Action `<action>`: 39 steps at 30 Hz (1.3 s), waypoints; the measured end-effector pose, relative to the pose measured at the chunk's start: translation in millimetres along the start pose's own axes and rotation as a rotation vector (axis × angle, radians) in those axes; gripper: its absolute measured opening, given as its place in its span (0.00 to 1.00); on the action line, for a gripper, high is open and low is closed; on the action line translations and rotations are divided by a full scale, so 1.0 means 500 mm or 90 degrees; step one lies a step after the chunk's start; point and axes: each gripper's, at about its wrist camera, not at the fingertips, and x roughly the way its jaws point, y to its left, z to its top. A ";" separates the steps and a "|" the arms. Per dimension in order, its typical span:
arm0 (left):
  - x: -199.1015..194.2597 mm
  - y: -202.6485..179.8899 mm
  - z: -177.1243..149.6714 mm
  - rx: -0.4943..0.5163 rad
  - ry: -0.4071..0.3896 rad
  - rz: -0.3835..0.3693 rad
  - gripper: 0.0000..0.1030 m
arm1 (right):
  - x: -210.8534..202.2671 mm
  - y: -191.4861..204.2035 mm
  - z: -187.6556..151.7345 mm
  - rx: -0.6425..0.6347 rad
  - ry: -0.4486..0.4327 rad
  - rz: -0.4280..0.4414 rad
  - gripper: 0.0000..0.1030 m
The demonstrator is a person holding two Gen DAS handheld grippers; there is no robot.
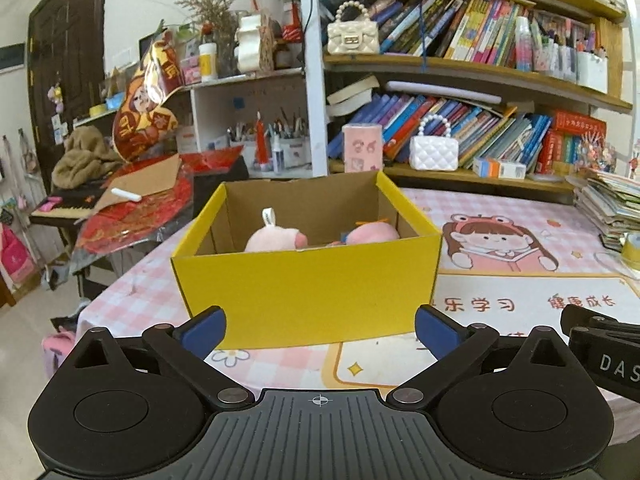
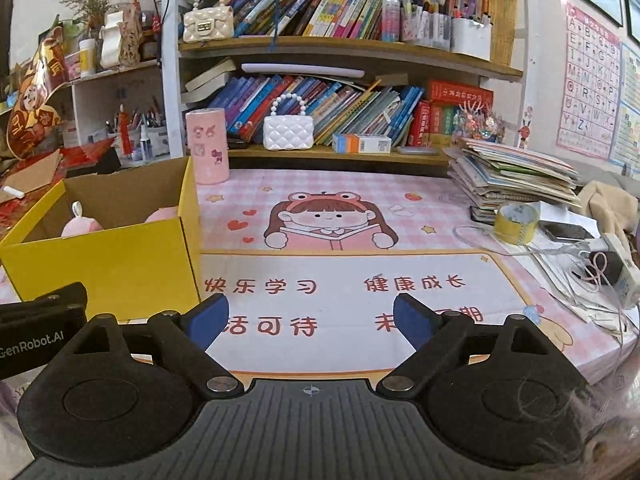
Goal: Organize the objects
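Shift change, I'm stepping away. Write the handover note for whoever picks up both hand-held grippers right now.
Left hand-held gripper: open, empty, facing the yellow box.
Right hand-held gripper: open, empty, over the printed table mat, right of the box.
Done: two pink plush toys lie in the box.
Left: nothing loose on the mat ahead; tape roll and book stack sit at the table's right side. Whether they belong in the box is unclear.

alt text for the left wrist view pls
An open yellow box sits on a pink checked table with two pink plush toys inside, straight ahead of the left gripper, whose jaws are open and empty. Crowded bookshelves stand behind.
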 end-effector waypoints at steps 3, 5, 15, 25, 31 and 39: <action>-0.004 -0.006 -0.004 0.007 0.003 -0.008 0.99 | -0.003 -0.004 -0.004 0.004 0.007 -0.017 0.91; -0.005 -0.009 -0.006 0.009 0.008 -0.014 0.99 | -0.002 -0.006 -0.009 0.006 0.019 -0.025 0.93; -0.008 -0.016 -0.012 0.009 0.027 -0.025 1.00 | -0.005 -0.010 -0.018 -0.003 0.042 -0.053 0.99; -0.012 -0.030 -0.016 0.013 0.028 -0.021 1.00 | -0.007 -0.024 -0.019 0.001 0.043 -0.061 0.99; -0.013 -0.038 -0.018 0.023 0.030 -0.019 1.00 | -0.010 -0.029 -0.019 0.010 0.041 -0.064 0.99; -0.013 -0.041 -0.020 0.028 0.035 -0.022 1.00 | -0.009 -0.029 -0.019 0.018 0.044 -0.067 1.00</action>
